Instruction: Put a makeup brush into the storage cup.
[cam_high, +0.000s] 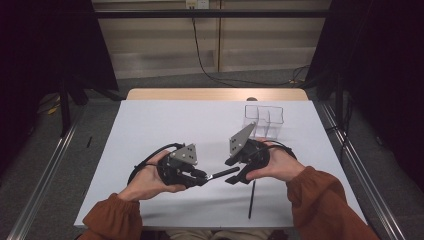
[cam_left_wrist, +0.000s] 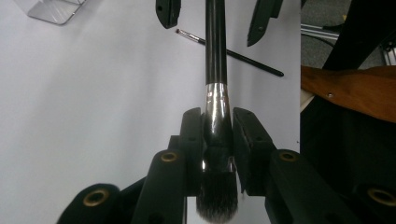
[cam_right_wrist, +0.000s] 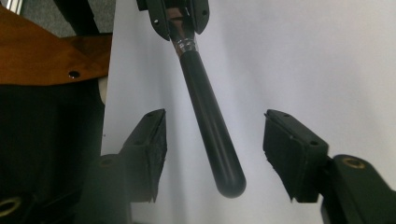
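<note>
Writing: no brand, label or lettering can be read on any of the things in view.
Left gripper (cam_left_wrist: 217, 128): its jaws are clamped on the silver ferrule of a makeup brush (cam_left_wrist: 216, 70), just above the bristles; in the high view it sits at the near left of the table, held in the person's left hand (cam_high: 150, 182).
Right gripper (cam_right_wrist: 212, 149): jaws spread wide, one on each side of the brush's handle end, touching nothing; the person's right hand (cam_high: 275, 165) holds it.
Makeup brush: glossy black handle with a rounded tip, shiny silver ferrule, dark bristles with paler tips pointing back toward the left gripper's camera. It is lifted off the table, handle reaching from the left gripper toward the right one.
Thin brush (cam_left_wrist: 233, 53): slim black stick with a small metal ferrule, lying flat on the white table (cam_high: 165, 125) near the right hand.
Clear holder (cam_high: 264, 120): transparent, with compartments, standing on the far right of the table, well apart from both grippers.
Sleeves: rust orange, on both forearms.
</note>
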